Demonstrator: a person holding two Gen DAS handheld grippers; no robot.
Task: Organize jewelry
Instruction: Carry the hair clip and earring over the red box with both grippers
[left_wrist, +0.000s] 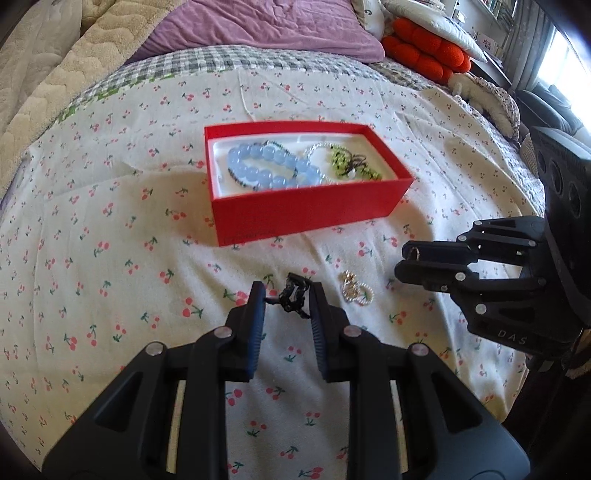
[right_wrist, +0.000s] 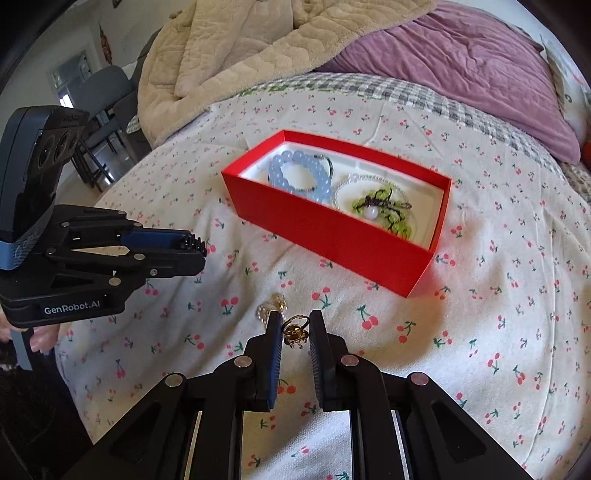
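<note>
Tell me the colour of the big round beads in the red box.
Pale translucent blue. The bead bracelet shows best in the right wrist view, lying at the left end of the red box.

Each camera sat on a gripper and looked down along its fingers at the bed (left_wrist: 110, 229), from close up. The left camera looked from the left, the right from the right. Both saw the red box (left_wrist: 306, 210) (right_wrist: 332, 236).

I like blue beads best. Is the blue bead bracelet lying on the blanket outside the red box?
No, the blue bead bracelet lies inside the red box, next to a green beaded piece.
</note>
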